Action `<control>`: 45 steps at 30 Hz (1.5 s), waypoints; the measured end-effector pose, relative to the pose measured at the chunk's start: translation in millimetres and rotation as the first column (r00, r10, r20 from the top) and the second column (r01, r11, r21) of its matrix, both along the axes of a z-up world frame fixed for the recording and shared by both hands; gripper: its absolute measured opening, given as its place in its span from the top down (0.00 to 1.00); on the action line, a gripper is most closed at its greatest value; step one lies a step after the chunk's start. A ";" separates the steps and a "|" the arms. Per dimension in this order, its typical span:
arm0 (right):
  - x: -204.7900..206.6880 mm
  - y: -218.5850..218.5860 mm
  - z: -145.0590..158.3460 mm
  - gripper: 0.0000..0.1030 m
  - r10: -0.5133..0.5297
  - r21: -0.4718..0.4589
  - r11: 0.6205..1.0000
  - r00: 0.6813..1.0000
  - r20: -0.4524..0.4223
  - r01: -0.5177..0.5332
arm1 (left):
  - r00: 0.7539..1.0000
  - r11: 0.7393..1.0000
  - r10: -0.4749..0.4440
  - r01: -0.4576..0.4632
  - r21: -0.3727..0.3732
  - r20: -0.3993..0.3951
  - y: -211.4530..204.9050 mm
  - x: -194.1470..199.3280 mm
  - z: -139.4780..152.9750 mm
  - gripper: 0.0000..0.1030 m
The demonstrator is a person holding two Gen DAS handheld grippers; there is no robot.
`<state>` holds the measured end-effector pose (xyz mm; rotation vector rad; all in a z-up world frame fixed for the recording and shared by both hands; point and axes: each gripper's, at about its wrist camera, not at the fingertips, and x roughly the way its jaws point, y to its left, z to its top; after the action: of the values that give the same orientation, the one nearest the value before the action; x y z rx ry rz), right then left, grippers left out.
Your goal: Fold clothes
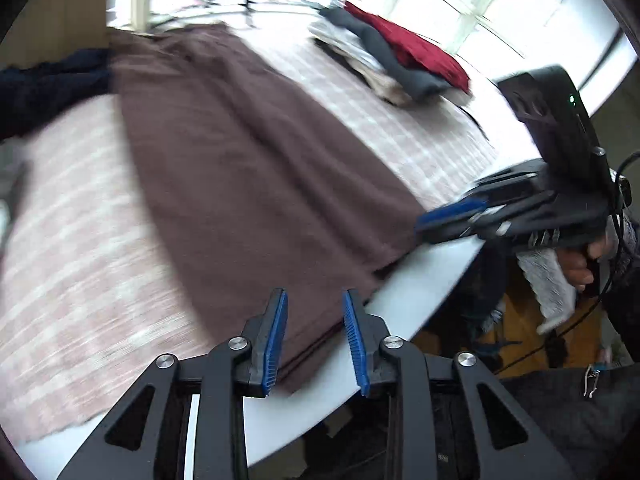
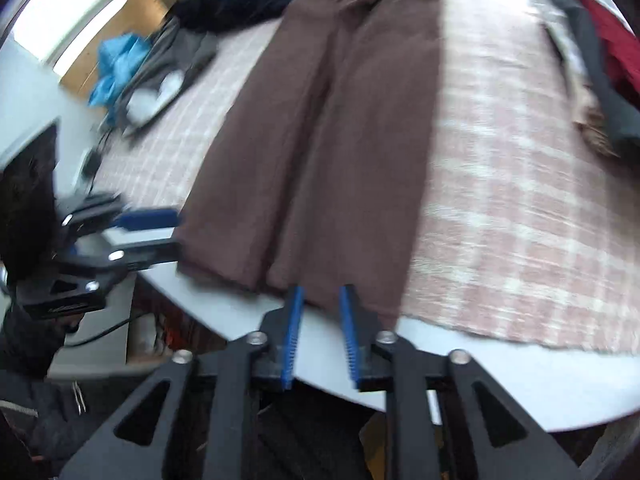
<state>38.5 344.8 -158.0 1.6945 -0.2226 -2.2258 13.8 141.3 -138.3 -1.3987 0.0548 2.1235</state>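
Lengthwise away across the table [image 2: 500, 384], brown trousers [image 2: 320, 140] (both tongs [image 1: 315, 340] [image 2: 320, 334] released, empty).

No text, label, brand, number or sign can be read anywhere in either view.

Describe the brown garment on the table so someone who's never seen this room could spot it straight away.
Start at the white table covered by a pink-and-white plaid cloth. Down the middle of that cloth, reaching the near edge, lies the brown garment, spread flat and long, apparently trousers. Unlike the heaped red and grey pile on one side and the dark and blue heap on the other, it alone lies smoothed out.
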 end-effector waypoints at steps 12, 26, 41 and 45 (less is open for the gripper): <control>-19.0 25.5 -24.3 0.60 -0.185 -0.033 0.982 0.982 0.039 0.186 | 0.996 0.996 -0.086 0.086 0.010 -0.005 69.5 -27.1 -4.7 0.70; -34.8 30.3 -29.4 0.58 -0.131 -0.054 0.990 0.990 0.043 0.133 | 0.993 0.992 -0.096 0.100 -0.071 0.067 98.6 -60.7 -39.9 0.97; -44.9 15.0 -14.1 0.82 -0.012 0.036 0.999 0.999 0.034 0.011 | 0.995 1.000 -0.012 0.011 0.006 0.098 74.8 -44.4 -31.7 0.95; -39.3 15.0 -13.7 0.63 -0.031 0.050 0.998 0.999 0.010 0.031 | 0.995 0.999 0.051 -0.050 -0.009 0.083 44.1 -36.4 -4.4 0.83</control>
<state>-0.8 359.8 -171.7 1.7408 -0.1992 -2.2625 -22.5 185.4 -142.7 -1.5055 -0.0053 2.1054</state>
